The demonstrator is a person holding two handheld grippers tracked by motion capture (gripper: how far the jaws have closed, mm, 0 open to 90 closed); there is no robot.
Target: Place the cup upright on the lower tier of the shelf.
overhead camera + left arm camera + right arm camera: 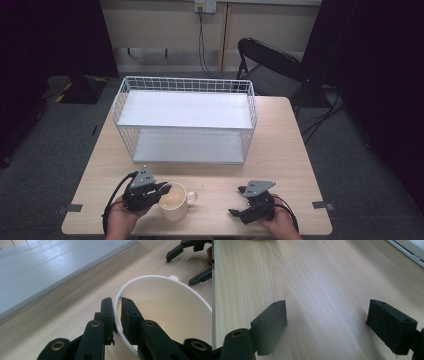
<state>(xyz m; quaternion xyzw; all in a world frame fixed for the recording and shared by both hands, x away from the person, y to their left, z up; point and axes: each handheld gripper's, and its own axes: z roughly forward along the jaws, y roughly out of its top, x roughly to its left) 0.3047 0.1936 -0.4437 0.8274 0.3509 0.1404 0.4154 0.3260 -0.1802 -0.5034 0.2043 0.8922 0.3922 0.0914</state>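
We have the left gripper (117, 305) pinching the wall of the cup (165, 315), one jaw outside the rim and one inside, so the white cup sits right at its tips, with its handle on the far side from the gripper. The right gripper (327, 325) rests with its jaws spread wide over bare table (319, 277), nothing between them; seen from the left one, it lies beyond the cup and well apart from it.

To do this grasp well, we judge that the pinch should stay deep on the wall, not at the very lip, since a thin rim can pivot between flat pads. We would lift straight and slowly, keeping the cup upright, and check that it does not swing before carrying it toward the wire shelf rack (185, 85), which stands ahead of both grippers. The right gripper should keep clear of the path.

Counting what we see: one cup, one rack with two shelf levels, two grippers, one table, and one folding chair (270, 65) behind the table.
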